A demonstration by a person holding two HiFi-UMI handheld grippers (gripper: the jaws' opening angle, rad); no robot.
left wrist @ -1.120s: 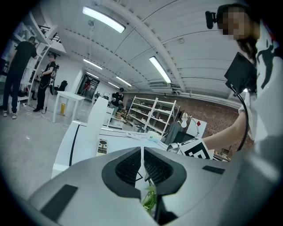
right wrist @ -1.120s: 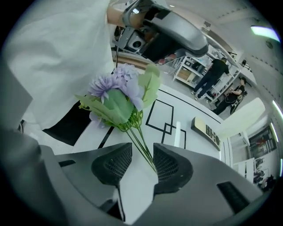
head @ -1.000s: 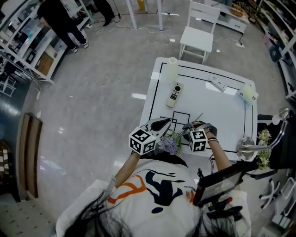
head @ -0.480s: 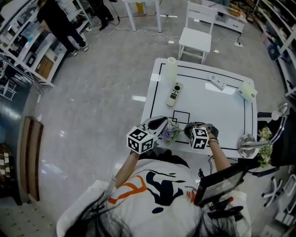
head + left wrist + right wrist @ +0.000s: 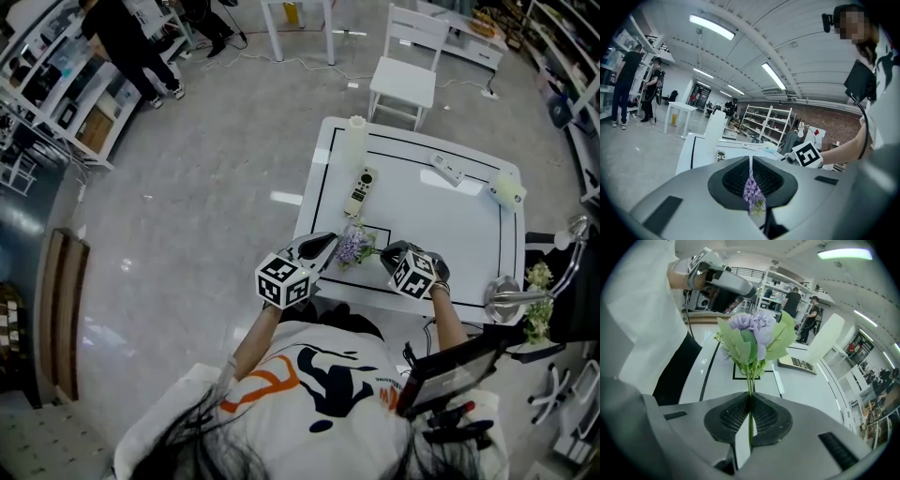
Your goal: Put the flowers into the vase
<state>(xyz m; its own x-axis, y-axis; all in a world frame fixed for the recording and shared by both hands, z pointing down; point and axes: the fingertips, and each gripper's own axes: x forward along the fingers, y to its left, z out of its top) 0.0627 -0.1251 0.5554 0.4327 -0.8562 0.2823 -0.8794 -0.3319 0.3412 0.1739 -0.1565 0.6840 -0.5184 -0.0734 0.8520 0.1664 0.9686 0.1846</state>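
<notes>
Lilac flowers [image 5: 754,331], stems pinched, right gripper [image 5: 750,398] tilted downward

Left gripper [image 5: 328,247] roughly level, jaws closed on the flowers [image 5: 352,246] at the bloom end. Right gripper [image 5: 386,255] pitched steeply down, jaws clamped on the flowers too, at the stalk end. Both forearms reach forward, gripper tips angled toward each other.

The remote [image 5: 362,191] lies on the surface [image 5: 450,234] near its left edge. Behind the remote stands the vase [image 5: 356,141]; to its right lie a power strip [image 5: 444,170] and, farther right, a small cylinder [image 5: 507,190]. Before the remote, the flowers [image 5: 352,246] sit between the left hand-held gripper [image 5: 332,247] and the right hand-held gripper [image 5: 386,252].
</notes>
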